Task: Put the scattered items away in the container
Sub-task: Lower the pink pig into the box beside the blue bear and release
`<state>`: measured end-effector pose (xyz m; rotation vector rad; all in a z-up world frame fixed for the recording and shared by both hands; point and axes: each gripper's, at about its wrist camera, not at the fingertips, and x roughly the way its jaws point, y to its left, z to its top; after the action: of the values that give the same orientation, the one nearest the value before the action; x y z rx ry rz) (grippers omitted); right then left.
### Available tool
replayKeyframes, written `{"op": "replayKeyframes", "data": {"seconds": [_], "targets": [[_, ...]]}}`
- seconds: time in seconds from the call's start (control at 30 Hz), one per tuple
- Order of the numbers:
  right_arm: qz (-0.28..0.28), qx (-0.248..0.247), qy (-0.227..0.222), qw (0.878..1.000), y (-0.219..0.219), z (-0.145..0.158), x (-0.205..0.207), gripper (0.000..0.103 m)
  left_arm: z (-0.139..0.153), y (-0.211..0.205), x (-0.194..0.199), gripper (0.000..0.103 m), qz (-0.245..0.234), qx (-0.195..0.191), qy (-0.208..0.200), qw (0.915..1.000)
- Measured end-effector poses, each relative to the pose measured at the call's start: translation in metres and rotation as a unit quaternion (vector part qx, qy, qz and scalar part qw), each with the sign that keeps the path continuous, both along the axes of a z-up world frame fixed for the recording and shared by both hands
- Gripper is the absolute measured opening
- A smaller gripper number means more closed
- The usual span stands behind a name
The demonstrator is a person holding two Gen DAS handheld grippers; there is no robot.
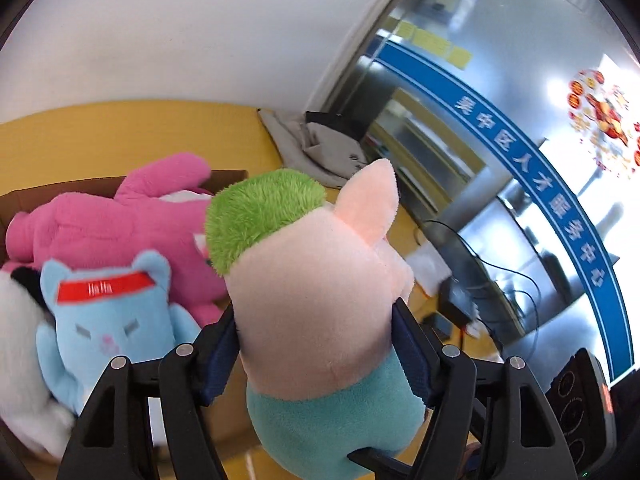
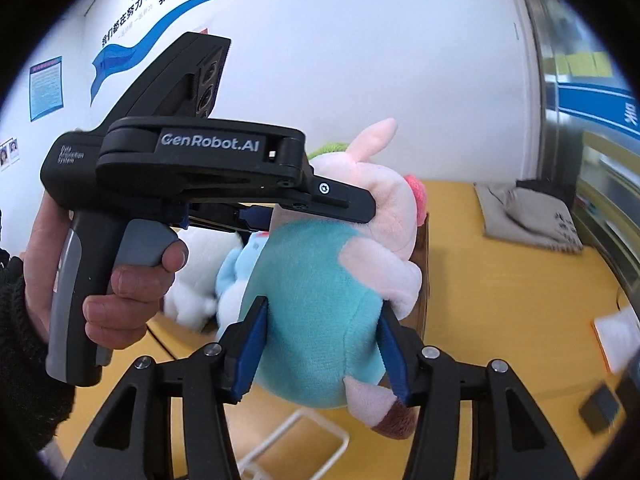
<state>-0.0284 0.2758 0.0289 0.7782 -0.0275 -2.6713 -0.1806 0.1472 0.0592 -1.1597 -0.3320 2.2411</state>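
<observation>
This looks like a public service office or staffed centre, not a home. Ahead and to the right of the left gripper, a glass partition (image 1: 460,152) carries a blue band with white Chinese lettering (image 1: 536,196), yellow sticky notes (image 1: 436,44) above it and a red festive decal (image 1: 600,116) further right. Up and left of the right gripper, the white wall (image 2: 340,60) bears a blue ribbon slogan (image 2: 168,20), a framed blue notice (image 2: 47,88) and small staff portrait photos (image 2: 9,152). The floor or worktop beneath is yellow (image 2: 500,280).
</observation>
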Motion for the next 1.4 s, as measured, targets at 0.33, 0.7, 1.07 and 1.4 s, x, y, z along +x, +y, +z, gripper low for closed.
{"op": "replayKeyframes", "data": {"seconds": [0.33, 0.7, 1.07, 1.4], "targets": [[-0.019, 0.021, -0.098, 0.995, 0.003, -0.076, -0.05, 0.052, -0.111, 0.037, -0.032, 0.076, -0.008, -0.077, -0.062, 0.9951], [-0.026, -0.001, -0.113, 0.993, 0.011, -0.071, -0.06, 0.02, -0.111, 0.032, -0.03, 0.081, 0.001, -0.061, -0.071, 0.9956], [-0.064, 0.02, -0.132, 0.989, 0.003, -0.086, -0.069, 0.019, -0.1, 0.034, -0.019, 0.087, 0.026, -0.135, -0.014, 0.9904], [-0.112, 0.061, -0.108, 0.986, -0.017, -0.051, -0.035, 0.082, -0.074, 0.005, 0.014, 0.093, 0.05, -0.123, -0.003, 0.9911]]}}
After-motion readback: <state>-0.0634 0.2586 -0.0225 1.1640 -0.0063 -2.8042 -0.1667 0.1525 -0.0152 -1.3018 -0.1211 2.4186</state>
